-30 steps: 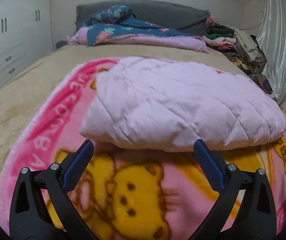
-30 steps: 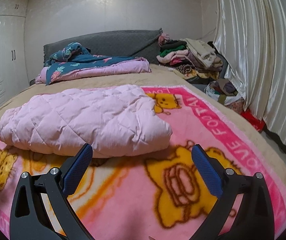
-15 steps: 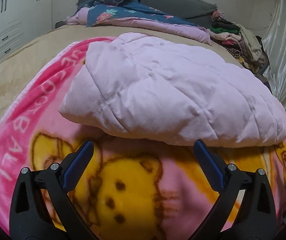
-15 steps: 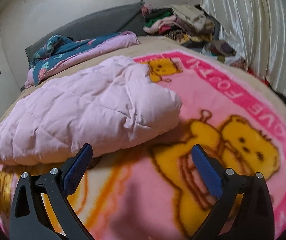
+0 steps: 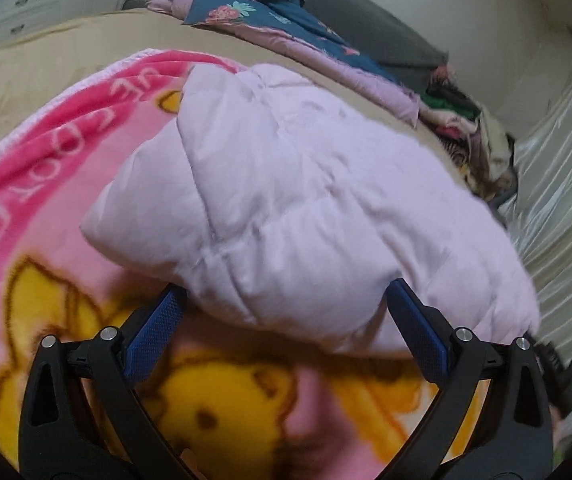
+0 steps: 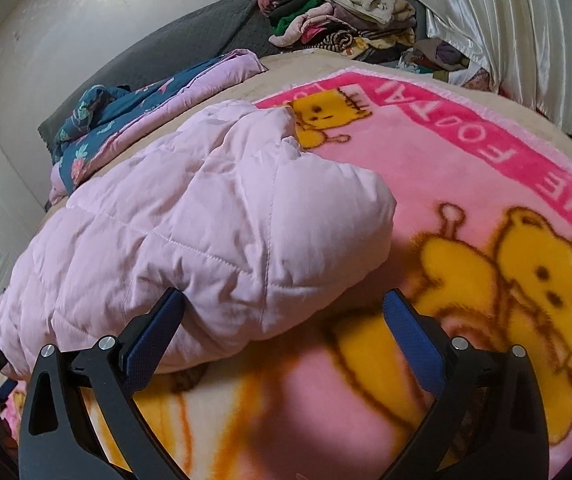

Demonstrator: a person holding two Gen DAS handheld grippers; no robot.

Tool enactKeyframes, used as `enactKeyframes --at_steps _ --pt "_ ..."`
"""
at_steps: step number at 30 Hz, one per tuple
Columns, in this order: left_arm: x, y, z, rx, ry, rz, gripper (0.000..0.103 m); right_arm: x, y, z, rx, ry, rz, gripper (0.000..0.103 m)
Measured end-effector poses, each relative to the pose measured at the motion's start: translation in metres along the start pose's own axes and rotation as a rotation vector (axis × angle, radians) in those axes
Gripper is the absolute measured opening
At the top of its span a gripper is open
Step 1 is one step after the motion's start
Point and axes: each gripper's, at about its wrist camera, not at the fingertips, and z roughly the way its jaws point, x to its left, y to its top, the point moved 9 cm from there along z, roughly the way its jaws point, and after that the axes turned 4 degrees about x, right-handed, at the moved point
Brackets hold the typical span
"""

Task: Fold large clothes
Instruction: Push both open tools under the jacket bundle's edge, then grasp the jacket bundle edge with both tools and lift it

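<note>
A pale pink quilted puffer garment [image 5: 306, 208] lies folded into a thick bundle on a pink cartoon-bear blanket [image 5: 58, 152]. It also shows in the right wrist view [image 6: 190, 232]. My left gripper [image 5: 282, 320] is open, its blue-padded fingers astride the bundle's near left corner, tips at its lower edge. My right gripper [image 6: 282, 316] is open, its fingers astride the bundle's near right corner, left fingertip touching the fabric. Neither gripper holds anything.
The blanket [image 6: 466, 168] lies over a beige bed [image 5: 46, 52]. A dark floral quilt [image 5: 262, 12] lies at the headboard. A pile of clothes [image 6: 338, 28] sits at the far right by white curtains [image 6: 506, 20]. The other gripper shows at the right edge [image 5: 562, 364].
Both grippers have moved forward and down to the bundle's near edge, still open. The garment now fills much more of both views.
</note>
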Motion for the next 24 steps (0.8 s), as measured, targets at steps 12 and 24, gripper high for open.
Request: enactKeyframes --at_steps 12,24 --pt "0.010 0.021 0.026 0.010 0.004 -0.170 0.095 0.000 0.026 0.010 -0.059 0.048 0.166 0.099" --pt "0.024 0.025 0.048 0.015 -0.051 -0.276 0.095 -0.009 0.020 0.033 -0.079 -0.030 0.384 0.099"
